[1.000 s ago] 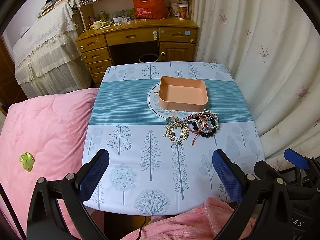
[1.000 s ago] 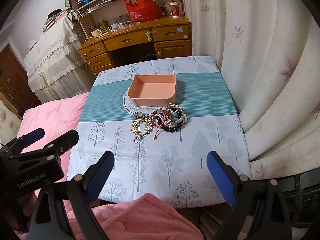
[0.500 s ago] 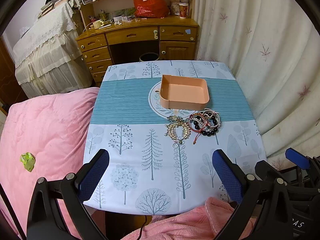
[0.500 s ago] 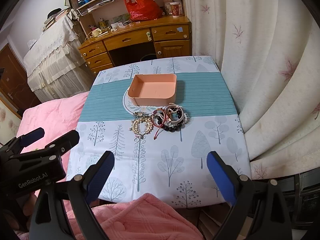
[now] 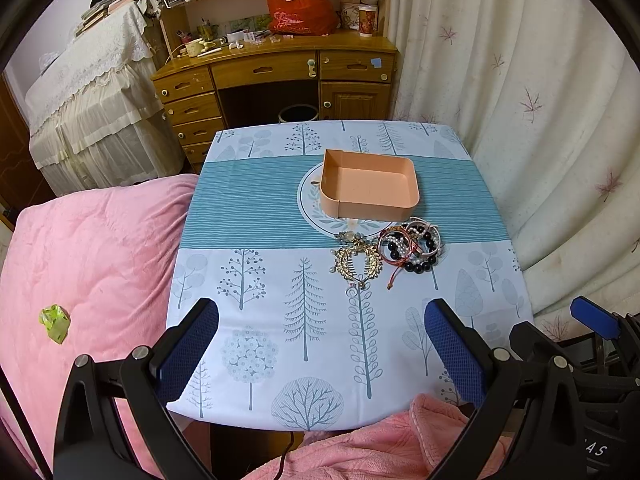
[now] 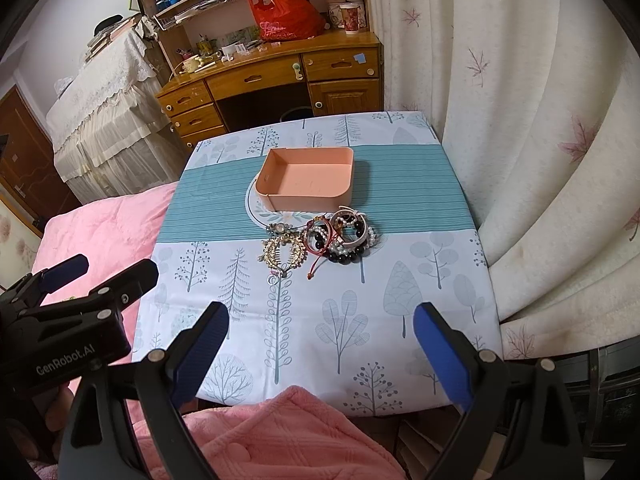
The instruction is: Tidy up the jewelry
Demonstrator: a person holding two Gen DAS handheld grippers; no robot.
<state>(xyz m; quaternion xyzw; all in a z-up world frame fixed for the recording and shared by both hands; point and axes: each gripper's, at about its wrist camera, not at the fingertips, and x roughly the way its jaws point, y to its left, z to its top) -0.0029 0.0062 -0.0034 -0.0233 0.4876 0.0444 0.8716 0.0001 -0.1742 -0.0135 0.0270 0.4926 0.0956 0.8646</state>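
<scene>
**Jewelry heaped in front of an empty tray, both tools wide apart**

The peach tray [image 5: 370, 188] sits on the cloth-covered table [image 5: 248, 200] with nothing in it. Just in front of it lies the jewelry: a gold filigree piece [image 5: 357, 258] nearest the tray's left corner, and to its right a tangle of bead bracelets [image 5: 412, 245], black and pearl strands mixed with a red cord [image 6: 316, 264], touching one another.

The left gripper [image 5: 320, 344] and right gripper [image 6: 320, 350] both hang over the table's near edge, well short of the tray, their blue pads spread wide with nothing between them.

These look light but awkward. The bracelets seem floppy and likely to drag neighbours along; pinching one strand at the outer edge of the heap seems safest. The gold piece looks stiff and thin, perhaps delicate, so its outer rim is the place to grip.
</scene>
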